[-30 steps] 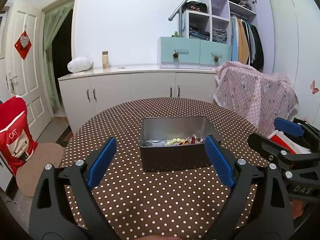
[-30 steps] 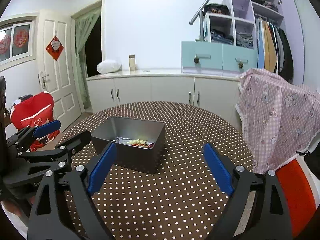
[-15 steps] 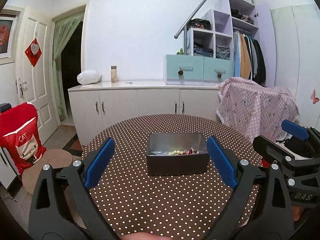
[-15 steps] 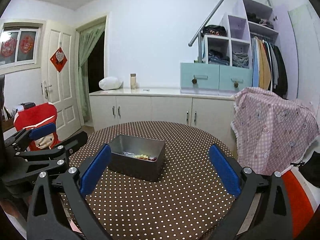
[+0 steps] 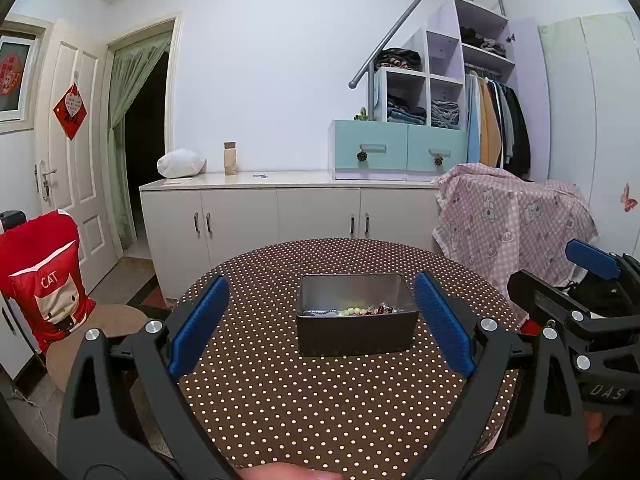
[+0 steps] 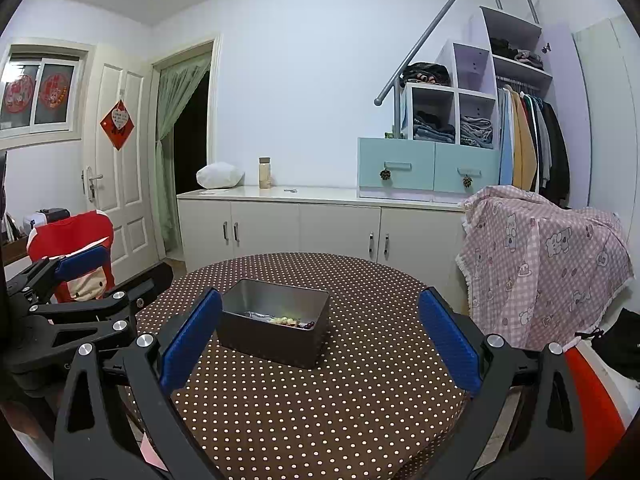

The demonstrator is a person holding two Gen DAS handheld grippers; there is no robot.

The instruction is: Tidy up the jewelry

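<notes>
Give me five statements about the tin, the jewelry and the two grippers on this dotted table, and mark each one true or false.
1. The jewelry lies inside the metal tin. True.
2. The left gripper is clamped on the tin. False: it is open, with nothing between its pads, and the tin sits apart from it.
3. The right gripper is open and empty. True.
4. The tin has a lid on it. False: its top is open.
5. Loose beads lie scattered over the tablecloth. False: only the tin stands on the cloth.
</notes>
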